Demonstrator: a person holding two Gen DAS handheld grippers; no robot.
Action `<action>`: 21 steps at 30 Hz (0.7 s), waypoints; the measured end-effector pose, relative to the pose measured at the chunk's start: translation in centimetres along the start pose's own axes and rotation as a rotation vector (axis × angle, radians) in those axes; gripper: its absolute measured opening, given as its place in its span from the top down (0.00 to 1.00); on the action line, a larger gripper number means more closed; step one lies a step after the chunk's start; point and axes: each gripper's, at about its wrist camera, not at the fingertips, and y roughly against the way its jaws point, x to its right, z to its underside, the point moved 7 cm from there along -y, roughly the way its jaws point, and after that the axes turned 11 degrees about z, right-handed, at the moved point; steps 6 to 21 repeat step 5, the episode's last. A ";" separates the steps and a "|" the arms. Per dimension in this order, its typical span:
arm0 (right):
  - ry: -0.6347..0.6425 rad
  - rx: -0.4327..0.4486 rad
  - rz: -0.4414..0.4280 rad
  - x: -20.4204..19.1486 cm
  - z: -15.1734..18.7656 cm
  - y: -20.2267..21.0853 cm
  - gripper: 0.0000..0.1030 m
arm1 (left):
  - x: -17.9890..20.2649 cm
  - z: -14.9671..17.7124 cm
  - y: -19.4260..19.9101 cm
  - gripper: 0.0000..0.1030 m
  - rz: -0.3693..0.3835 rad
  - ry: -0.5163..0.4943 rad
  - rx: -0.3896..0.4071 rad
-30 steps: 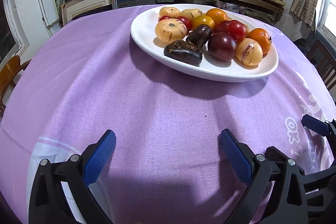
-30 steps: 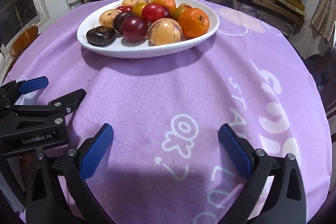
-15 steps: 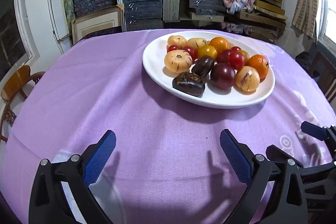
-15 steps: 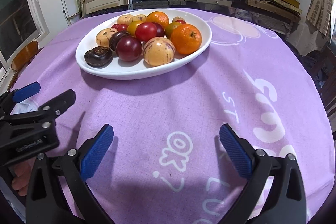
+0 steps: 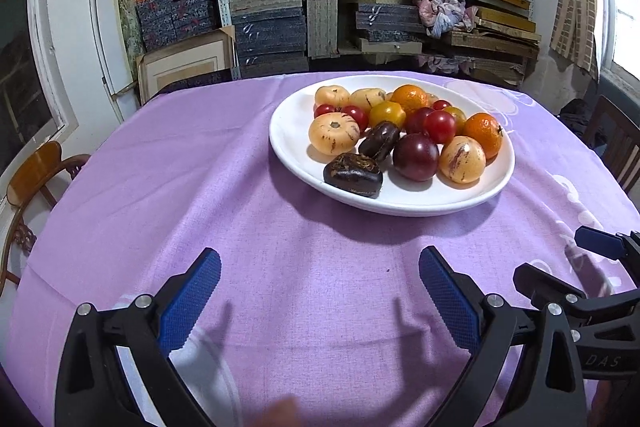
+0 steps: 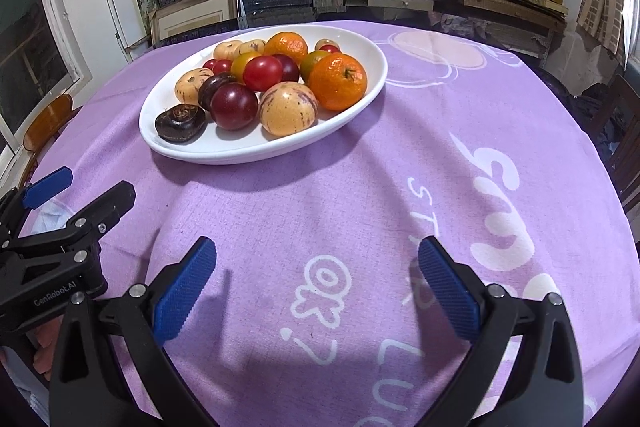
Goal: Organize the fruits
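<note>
Both grippers, left gripper and right gripper, are drawn back, spread and empty, fruits heaped on plate at 11 o'clock; round pieces could be rolled off if nudged.

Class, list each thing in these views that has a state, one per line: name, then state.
left tool: open, empty, above the cloth
right tool: open, empty, above the cloth
white plate: flat on the tablecloth, heaped with fruit
tablecloth: spread, slightly creased
near dark fruit: lying in the plate
</note>
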 end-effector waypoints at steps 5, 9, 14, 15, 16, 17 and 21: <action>0.000 0.009 0.005 0.1 -0.1 0.2 0.04 | 0.0 -0.1 0.2 0.03 -0.002 -0.005 0.008; 0.000 0.009 0.005 0.1 -0.1 0.2 0.04 | 0.0 -0.1 0.2 0.03 -0.002 -0.005 0.008; 0.000 0.009 0.005 0.1 -0.1 0.2 0.04 | 0.0 -0.1 0.2 0.03 -0.002 -0.005 0.008; 0.000 0.009 0.005 0.1 -0.1 0.2 0.04 | 0.0 -0.1 0.2 0.03 -0.002 -0.005 0.008; 0.000 0.009 0.005 0.1 -0.1 0.2 0.04 | 0.0 -0.1 0.2 0.03 -0.002 -0.005 0.008; 0.000 0.009 0.005 0.1 -0.1 0.2 0.04 | 0.0 -0.1 0.2 0.03 -0.002 -0.005 0.008; 0.000 0.009 0.005 0.1 -0.1 0.2 0.04 | 0.0 -0.1 0.2 0.03 -0.002 -0.005 0.008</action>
